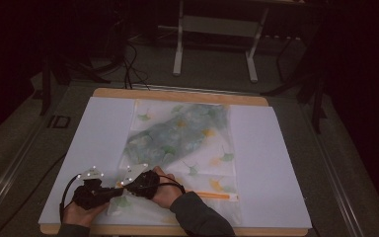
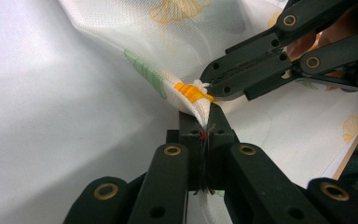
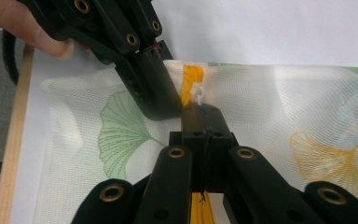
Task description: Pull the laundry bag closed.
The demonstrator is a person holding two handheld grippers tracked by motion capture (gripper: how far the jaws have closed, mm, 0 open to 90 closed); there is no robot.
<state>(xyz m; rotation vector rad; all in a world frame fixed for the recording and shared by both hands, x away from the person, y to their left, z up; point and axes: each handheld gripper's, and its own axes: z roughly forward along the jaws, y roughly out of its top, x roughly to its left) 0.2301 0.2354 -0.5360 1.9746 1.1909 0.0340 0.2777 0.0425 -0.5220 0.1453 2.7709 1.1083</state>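
Near the front edge of the table (image 1: 187, 97), toward its left corner, the left gripper (image 2: 208, 122) has its jaws closed on the corner fabric of the mesh bag (image 1: 177, 143). Just beside it, the right gripper (image 3: 199, 111) is closed on the white zipper pull (image 3: 196, 93) at the orange zipper (image 3: 191, 77). The bag lies flat on the white sheet (image 1: 271, 163), reaching toward the far edge.

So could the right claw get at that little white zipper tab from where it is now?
Probably yes: the right claw sits right at the white zipper tab on the mesh bag, jaws closed there. The left claw holds the bag beside it, not blocking.
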